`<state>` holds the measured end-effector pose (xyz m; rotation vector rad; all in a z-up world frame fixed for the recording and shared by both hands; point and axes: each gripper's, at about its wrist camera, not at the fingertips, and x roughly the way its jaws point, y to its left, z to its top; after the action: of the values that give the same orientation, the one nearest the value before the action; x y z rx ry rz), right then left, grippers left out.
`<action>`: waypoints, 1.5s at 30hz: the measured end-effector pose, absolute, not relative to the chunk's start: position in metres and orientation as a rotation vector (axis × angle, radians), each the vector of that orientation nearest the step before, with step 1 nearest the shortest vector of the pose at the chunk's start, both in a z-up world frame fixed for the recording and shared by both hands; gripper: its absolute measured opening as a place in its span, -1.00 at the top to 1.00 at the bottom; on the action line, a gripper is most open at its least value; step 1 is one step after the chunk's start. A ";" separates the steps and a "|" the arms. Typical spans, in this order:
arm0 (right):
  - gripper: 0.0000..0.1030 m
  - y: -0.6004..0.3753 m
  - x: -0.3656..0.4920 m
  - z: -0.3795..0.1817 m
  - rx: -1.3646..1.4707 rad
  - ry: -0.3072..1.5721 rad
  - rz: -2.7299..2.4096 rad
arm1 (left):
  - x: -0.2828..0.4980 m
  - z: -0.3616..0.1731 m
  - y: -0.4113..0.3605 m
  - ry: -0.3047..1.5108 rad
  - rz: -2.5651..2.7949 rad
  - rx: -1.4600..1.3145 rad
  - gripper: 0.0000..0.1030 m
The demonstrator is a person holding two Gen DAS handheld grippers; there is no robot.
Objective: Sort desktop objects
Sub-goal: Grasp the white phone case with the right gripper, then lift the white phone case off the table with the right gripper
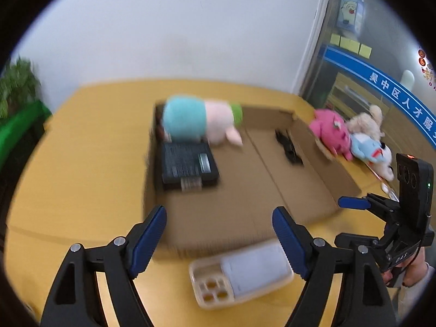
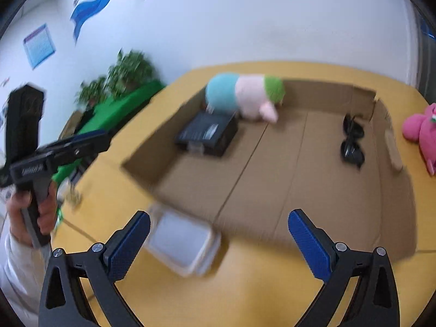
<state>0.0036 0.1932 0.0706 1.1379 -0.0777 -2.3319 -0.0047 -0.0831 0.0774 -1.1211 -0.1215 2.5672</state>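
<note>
Both grippers, left (image 1: 219, 238) and right (image 2: 219, 242), hung wide open with nothing in them, over the yellow table (image 1: 81, 163). A clear tray (image 1: 239, 275) sat just below, beside the cardboard box (image 2: 299, 169). Inside the box: a black case (image 1: 188, 164), a pig plush (image 1: 201, 118), sunglasses (image 2: 351, 143). More plushies (image 1: 351, 133) were piled past its right wall.

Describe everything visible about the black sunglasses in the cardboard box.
The black sunglasses lie folded on the floor of the open cardboard box, near its right wall and far corner, dark lenses glossy, frame looking like plastic. Nothing touches them but the cardboard; the black case and plush toy sit well to their left. Blur hides finer detail.
</note>
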 end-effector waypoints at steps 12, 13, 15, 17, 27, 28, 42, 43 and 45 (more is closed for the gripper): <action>-0.95 0.147 0.013 0.007 1.245 -0.041 -2.149 | -0.003 -0.021 -0.102 -0.409 2.325 -1.416 -0.52; -0.88 0.146 0.011 0.005 1.255 -0.044 -2.139 | -0.005 -0.028 -0.103 -0.439 2.308 -1.436 -0.52; -0.73 0.144 0.006 -0.002 1.265 -0.040 -2.125 | -0.007 -0.040 -0.107 -0.512 2.284 -1.465 -0.50; -0.36 0.138 0.001 -0.007 1.278 -0.005 -2.127 | -0.008 -0.047 -0.109 -0.578 2.247 -1.468 -0.30; 0.35 0.154 0.012 -0.002 1.233 -0.029 -2.170 | 0.014 -0.031 -0.095 -0.590 2.179 -1.330 0.04; 0.35 0.156 0.018 0.002 1.215 -0.009 -2.179 | 0.019 -0.024 -0.091 -0.575 2.178 -1.294 0.04; 0.62 0.208 0.089 0.013 1.040 0.035 -2.207 | 0.059 -0.006 -0.037 -0.243 2.175 -1.122 0.10; 0.64 0.213 0.090 0.011 1.046 0.016 -2.202 | 0.060 -0.005 -0.034 -0.232 2.174 -1.108 0.14; 0.64 0.221 0.092 0.009 1.063 -0.013 -2.188 | 0.062 -0.002 -0.026 -0.187 2.172 -1.087 0.26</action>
<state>0.0918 0.2206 0.0087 1.0631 -0.0129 -2.1880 0.0624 -0.0263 -0.0015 -1.0874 -0.1869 2.1715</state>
